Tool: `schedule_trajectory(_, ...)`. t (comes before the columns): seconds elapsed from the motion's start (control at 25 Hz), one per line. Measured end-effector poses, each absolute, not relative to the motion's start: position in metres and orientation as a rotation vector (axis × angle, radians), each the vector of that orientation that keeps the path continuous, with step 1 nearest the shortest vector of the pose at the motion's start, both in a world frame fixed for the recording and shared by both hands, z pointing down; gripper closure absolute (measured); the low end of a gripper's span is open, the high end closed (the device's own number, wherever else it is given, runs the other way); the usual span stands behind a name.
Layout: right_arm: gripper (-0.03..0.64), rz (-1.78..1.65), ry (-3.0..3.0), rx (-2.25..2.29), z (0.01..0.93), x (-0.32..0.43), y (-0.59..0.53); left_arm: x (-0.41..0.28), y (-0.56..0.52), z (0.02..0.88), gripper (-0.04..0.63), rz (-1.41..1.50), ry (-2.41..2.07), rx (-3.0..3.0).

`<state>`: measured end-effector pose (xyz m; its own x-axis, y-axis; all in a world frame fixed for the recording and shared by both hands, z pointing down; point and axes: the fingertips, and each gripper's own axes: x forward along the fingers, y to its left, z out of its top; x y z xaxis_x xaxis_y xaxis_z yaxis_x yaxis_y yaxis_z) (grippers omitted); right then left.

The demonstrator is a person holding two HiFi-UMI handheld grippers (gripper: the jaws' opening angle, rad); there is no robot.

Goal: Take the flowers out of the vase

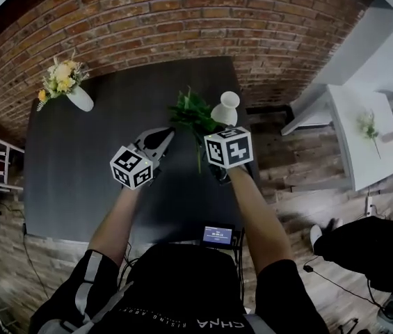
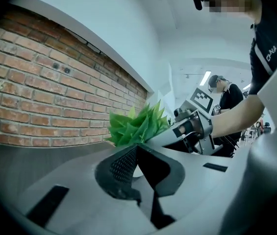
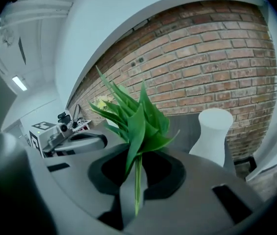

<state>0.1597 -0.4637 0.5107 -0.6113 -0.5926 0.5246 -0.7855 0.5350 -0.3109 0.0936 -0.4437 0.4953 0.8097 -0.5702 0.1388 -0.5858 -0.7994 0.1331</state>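
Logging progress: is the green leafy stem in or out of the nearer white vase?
Out: the right gripper clamps the green leafy stem, which is beside the white vase, not in it.

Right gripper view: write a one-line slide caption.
Right gripper clamps a green leafy stem, out of the white vase beside it, brick wall behind.

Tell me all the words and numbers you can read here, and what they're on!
"CHNA": on the back of the person's black shirt, upside down in the head view, and again on the sleeve in the left gripper view.
Smaller line of print beside it on the shirt: too blurred to read.
Small screen: lit, but its text is too small to read.
Left marker cube and right marker cube: only black-and-white square patterns, no words.
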Motion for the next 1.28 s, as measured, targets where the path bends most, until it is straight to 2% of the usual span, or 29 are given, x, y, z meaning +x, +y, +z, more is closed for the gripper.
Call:
schedule_trajectory(0.56, 0.558, 0.896, -2.318, 1.075, 0.621, 0.133, -0.483, 0.075, -0.44, 0.542, 0.592, 0.209, -0.935, 2.713)
schedule_trajectory(1.28, 0.558, 0.789, -2.311, 1.127, 0.667, 0.119, -0.494, 0.074, -0.443, 0.576, 0.592, 0.233, -0.941, 2.618)
